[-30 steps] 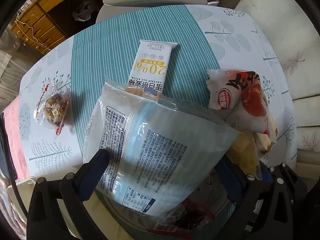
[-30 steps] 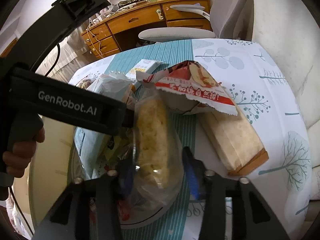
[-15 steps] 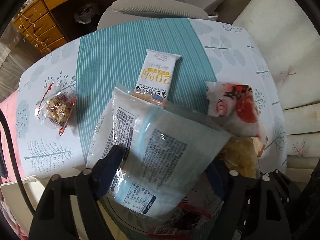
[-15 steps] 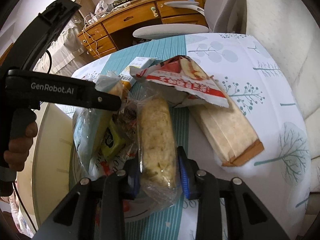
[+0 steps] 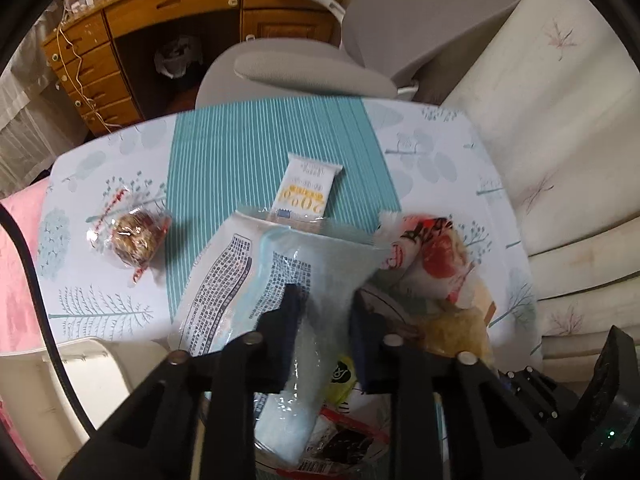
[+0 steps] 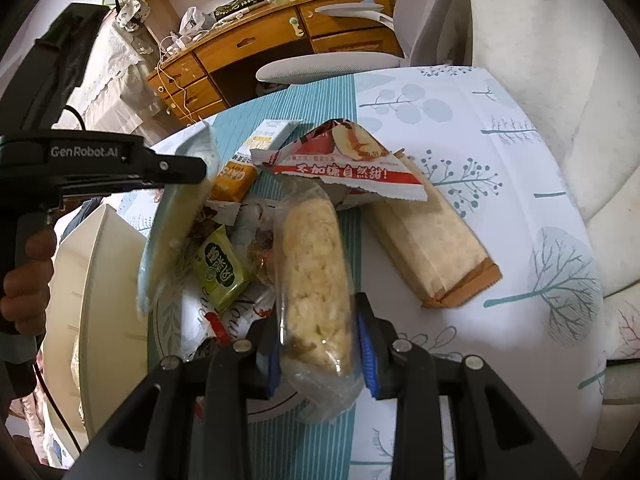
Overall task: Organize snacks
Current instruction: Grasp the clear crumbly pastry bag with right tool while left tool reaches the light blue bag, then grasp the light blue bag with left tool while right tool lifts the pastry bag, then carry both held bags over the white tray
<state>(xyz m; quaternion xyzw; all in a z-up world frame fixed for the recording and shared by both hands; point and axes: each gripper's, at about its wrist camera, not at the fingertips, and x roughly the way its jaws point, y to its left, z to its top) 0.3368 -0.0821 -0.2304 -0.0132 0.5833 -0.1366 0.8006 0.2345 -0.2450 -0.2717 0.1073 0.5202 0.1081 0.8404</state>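
Left wrist view: left gripper (image 5: 324, 312), fingers having just closed on the pale blue packet (image 5: 288, 280) over the plate (image 6: 168, 320), lifting it; right gripper (image 6: 316, 344) clenched on rice cracker pack (image 6: 316, 276); protein bar (image 5: 308, 188) beyond plate, open surface (image 5: 440, 152) farther, edge near chair (image 5: 304, 68).

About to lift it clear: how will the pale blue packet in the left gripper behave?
Probably floppy: the pale blue packet is thin film, creased around the left gripper whose jaws have just closed on it. Likely light. Its glossy film may slip.
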